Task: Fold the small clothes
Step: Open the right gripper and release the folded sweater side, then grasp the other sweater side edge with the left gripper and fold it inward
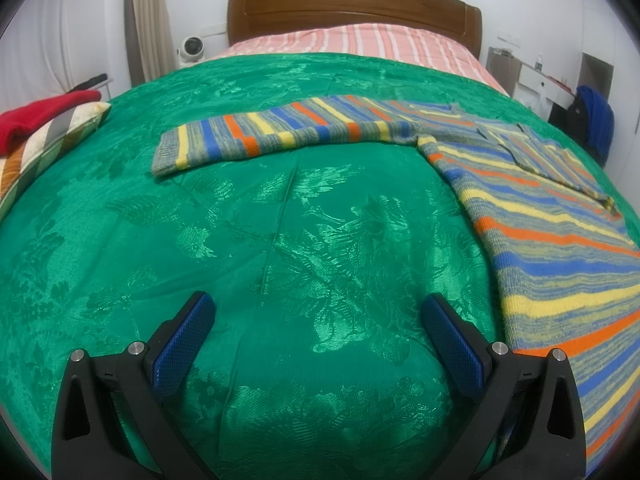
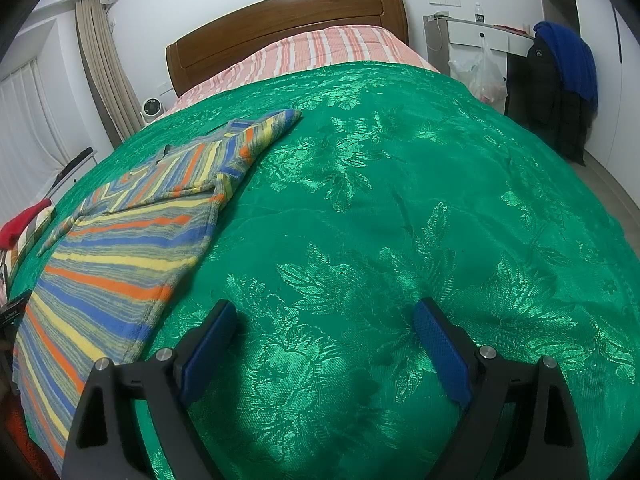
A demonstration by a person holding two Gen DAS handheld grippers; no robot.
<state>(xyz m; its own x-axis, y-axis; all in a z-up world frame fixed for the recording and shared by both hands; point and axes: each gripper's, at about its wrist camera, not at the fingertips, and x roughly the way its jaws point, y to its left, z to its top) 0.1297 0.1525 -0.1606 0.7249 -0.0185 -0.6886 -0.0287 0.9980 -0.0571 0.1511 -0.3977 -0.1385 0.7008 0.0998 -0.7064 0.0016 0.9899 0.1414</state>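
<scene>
Black tongs with blue ribbed pads fill the bottom of both views, one pair in each of my hands. My left gripper has its jaws spread wide with nothing between them, only green cloth beneath. My right gripper is likewise released, jaws far apart and empty. Both point down at a slant toward a green bedspread with a shiny woven pattern of leaves and flowers, which covers most of the bed. Just beside my left gripper, on its right, lies the striped knit sweater, flat on the bedspread, banded in blue, yellow, orange and grey. One sleeve stretches out sideways toward the left of that view, its cuff well apart from the body. In the right view the same sweater sits at the left, its hem near my right gripper's left finger; the far sleeve is folded in toward the chest. Beyond the green cover shows a pink and white striped sheet, then a dark wooden headboard. A red garment rests on a striped pillow at the far left edge. A small white fan stands by the curtain, and a blue garment hangs over dark clothing near a white desk.
</scene>
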